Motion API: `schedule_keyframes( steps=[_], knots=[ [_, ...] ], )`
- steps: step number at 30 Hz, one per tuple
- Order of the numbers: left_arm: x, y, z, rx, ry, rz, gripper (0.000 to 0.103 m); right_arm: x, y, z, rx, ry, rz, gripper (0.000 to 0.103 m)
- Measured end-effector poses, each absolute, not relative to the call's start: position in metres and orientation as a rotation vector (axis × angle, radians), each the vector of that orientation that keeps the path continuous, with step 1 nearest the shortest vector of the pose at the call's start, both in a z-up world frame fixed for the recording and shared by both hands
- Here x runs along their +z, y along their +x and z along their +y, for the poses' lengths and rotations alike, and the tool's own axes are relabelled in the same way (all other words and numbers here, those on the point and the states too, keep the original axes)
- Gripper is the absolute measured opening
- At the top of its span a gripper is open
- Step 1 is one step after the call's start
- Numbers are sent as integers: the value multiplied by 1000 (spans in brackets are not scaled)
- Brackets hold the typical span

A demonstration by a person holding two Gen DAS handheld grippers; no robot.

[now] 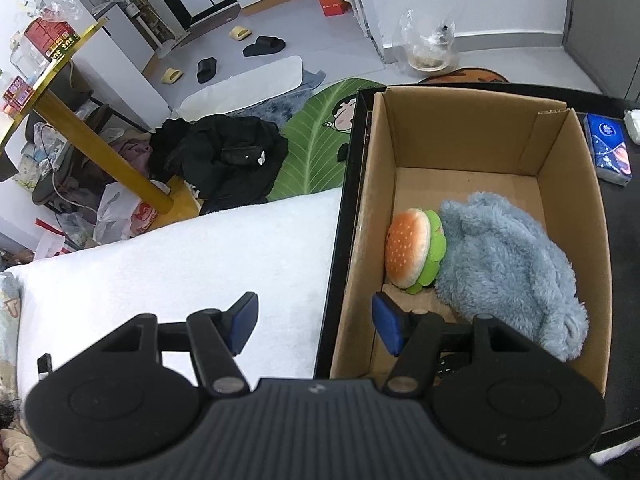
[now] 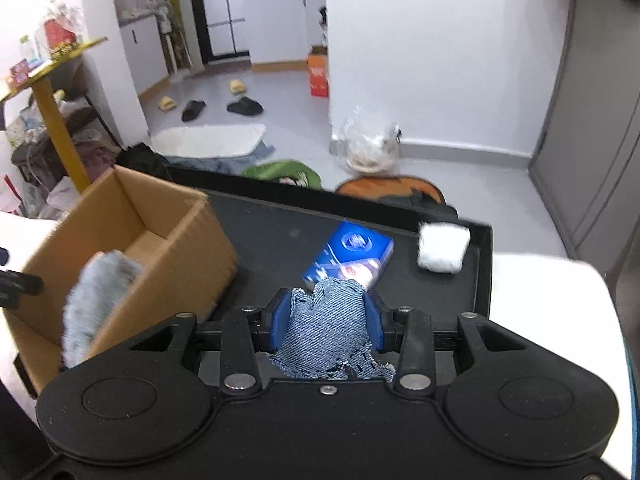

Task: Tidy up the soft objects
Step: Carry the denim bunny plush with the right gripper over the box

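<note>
Right gripper [image 2: 326, 322]: its 2 blue pads [image 2: 280, 318] are closed on a piece of denim cloth [image 2: 330, 330], which bunches between them and trails back toward the gripper body. Just beyond the cloth, on the black tray [image 2: 460, 300], lies a blue tissue packet [image 2: 350, 256]; a white fluffy ball [image 2: 442, 250] rests near the tray's far right rim, well apart from the gripper. To the gripper's left stands the cardboard box [image 2: 176, 264], with a grey-blue fleece item [image 2: 94, 304] draped over its near wall.

Left gripper [image 1: 316, 322]: fingers spread wide, holding nothing. It hovers over the box's left wall [image 1: 360, 240], 1 pad [image 1: 242, 320] above the white towel [image 1: 180, 260] outside the box and the other pad [image 1: 386, 322] inside it. Within the box, just ahead of the inner pad, a plush hamburger [image 1: 412, 252] stands on edge, touching the fleece item [image 1: 508, 268], which fills the box's near right part. The tissue packet [image 1: 606, 148] lies on the tray to the right of the box.
</note>
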State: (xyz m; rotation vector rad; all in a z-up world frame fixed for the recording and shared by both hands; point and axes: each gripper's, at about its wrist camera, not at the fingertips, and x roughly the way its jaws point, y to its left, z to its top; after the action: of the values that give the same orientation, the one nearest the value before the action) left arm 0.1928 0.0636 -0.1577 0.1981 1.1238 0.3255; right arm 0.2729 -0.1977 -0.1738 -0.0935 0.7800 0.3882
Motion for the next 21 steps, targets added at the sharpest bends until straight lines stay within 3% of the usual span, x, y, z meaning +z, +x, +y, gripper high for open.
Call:
schedule_keyframes(
  steps=[21],
  knots=[
    [-152,186,79,234,67,1099,60,-127,267,-134,538,-119,669,40]
  ],
)
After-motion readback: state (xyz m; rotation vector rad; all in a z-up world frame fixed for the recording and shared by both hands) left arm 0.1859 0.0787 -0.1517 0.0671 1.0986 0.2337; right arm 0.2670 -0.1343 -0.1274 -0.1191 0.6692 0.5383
